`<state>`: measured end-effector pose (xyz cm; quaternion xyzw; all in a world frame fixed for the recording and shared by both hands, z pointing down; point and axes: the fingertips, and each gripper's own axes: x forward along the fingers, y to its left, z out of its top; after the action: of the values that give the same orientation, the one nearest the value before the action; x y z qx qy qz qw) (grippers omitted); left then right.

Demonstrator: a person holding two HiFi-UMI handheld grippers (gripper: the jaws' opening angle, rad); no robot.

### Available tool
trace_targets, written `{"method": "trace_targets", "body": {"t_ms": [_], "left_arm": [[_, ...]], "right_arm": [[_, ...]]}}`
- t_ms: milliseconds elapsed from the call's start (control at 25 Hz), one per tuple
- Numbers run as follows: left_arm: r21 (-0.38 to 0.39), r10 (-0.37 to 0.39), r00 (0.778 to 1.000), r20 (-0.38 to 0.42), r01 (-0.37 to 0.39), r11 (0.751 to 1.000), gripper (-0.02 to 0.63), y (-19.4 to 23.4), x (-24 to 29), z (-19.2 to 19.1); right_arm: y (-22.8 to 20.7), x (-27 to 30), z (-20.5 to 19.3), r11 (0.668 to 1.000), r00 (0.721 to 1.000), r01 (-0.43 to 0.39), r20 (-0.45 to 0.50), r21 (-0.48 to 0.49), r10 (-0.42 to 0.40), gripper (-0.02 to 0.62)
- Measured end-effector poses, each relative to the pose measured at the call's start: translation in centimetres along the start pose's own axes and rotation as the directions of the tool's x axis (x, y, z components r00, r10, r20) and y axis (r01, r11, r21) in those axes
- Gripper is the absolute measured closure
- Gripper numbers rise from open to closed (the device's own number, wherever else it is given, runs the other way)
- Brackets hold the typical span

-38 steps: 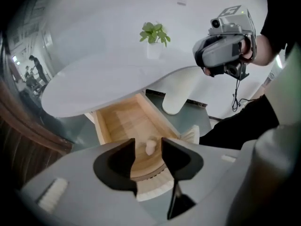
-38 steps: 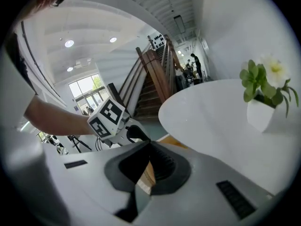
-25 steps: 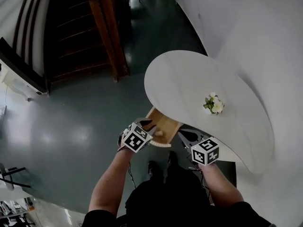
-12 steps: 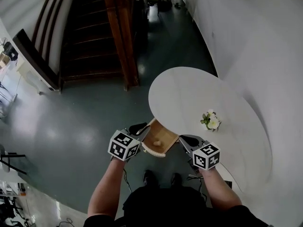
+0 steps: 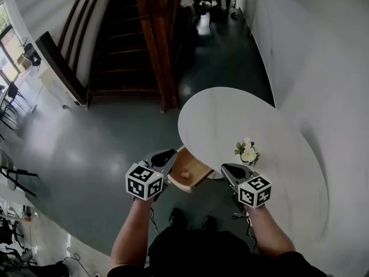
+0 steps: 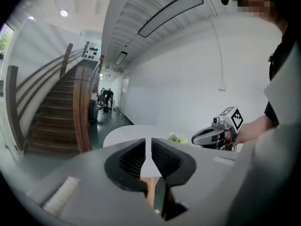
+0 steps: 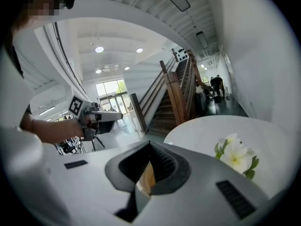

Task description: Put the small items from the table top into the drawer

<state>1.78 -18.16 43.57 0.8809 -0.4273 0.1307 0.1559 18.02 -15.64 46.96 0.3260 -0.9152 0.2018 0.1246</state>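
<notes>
The small white flower with green leaves (image 5: 248, 152) lies on the round white table top (image 5: 230, 111), near the edge on your side, and neither gripper touches it. The light wooden drawer (image 5: 199, 167) stands pulled out from under the table edge, to the left of the flower. One small pale thing lies in it, too small to tell what it is.

Your left gripper (image 5: 168, 154) hangs just beside the left side of the drawer. In the left gripper view its jaws are closing, only a narrow gap is between the ribbed pads (image 6: 133, 158), and nothing is in that gap. Your right gripper (image 5: 228, 169) is at the right side of the drawer, below the flower. In the right gripper view its jaws are together at the tips and hold nothing.

Under the table is the shiny grey-green floor (image 5: 86, 154), and the dark wooden staircase (image 5: 132, 45) stands well apart behind.
</notes>
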Motion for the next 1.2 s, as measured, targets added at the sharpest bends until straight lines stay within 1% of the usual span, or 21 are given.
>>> {"method": "trace_targets", "body": {"t_ms": [240, 400, 480, 560, 640, 720, 800, 920, 1040, 1200], "left_arm": [[-0.013, 0.063, 0.997, 0.036, -0.062, 0.998, 0.58, -3.3, -1.6, 0.0], [-0.018, 0.1, 0.993, 0.059, -0.099, 0.995, 0.588, -4.1, -3.0, 0.0], [-0.015, 0.116, 0.991, 0.069, -0.116, 0.993, 0.594, -4.0, -3.7, 0.2], [-0.008, 0.128, 0.988, 0.082, -0.128, 0.992, 0.594, -3.8, -4.5, 0.7], [0.0, 0.139, 0.985, 0.106, -0.14, 0.99, 0.595, -3.6, -5.5, 1.5], [0.008, 0.15, 0.979, 0.137, -0.153, 0.988, 0.595, -3.2, -6.5, 2.5], [0.009, 0.163, 0.974, 0.16, -0.167, 0.986, 0.595, -2.6, -7.6, 3.3], [0.012, 0.168, 0.969, 0.18, -0.173, 0.985, 0.595, -1.7, -9.3, 4.4], [0.029, 0.179, 0.961, 0.209, -0.189, 0.981, 0.595, -0.5, -10.7, 5.4], [0.016, 0.216, 0.951, 0.223, -0.225, 0.974, 0.595, 1.2, -11.9, 5.6]], "right_arm": [[0.4, -1.6, 0.3, 0.998, 0.997, -0.065, 0.034, -0.014, 0.065, 0.586], [1.1, -2.2, 0.9, 0.995, 0.994, -0.096, 0.054, -0.034, 0.098, 0.586], [1.9, -2.4, 1.7, 0.991, 0.991, -0.115, 0.067, -0.068, 0.119, 0.586], [2.9, -2.7, 3.0, 0.984, 0.987, -0.128, 0.084, -0.122, 0.139, 0.586], [3.6, -2.9, 4.3, 0.977, 0.984, -0.128, 0.105, -0.168, 0.147, 0.586], [4.1, -2.9, 5.7, 0.975, 0.982, -0.112, 0.131, -0.191, 0.139, 0.586], [4.7, -2.8, 7.0, 0.976, 0.979, -0.097, 0.16, -0.195, 0.129, 0.586], [6.4, -2.3, 8.8, 0.973, 0.972, -0.096, 0.193, -0.208, 0.137, 0.586], [7.5, -1.4, 10.3, 0.972, 0.968, -0.087, 0.213, -0.219, 0.135, 0.586], [8.4, -0.9, 11.2, 0.974, 0.966, -0.072, 0.228, -0.214, 0.121, 0.586]]}}
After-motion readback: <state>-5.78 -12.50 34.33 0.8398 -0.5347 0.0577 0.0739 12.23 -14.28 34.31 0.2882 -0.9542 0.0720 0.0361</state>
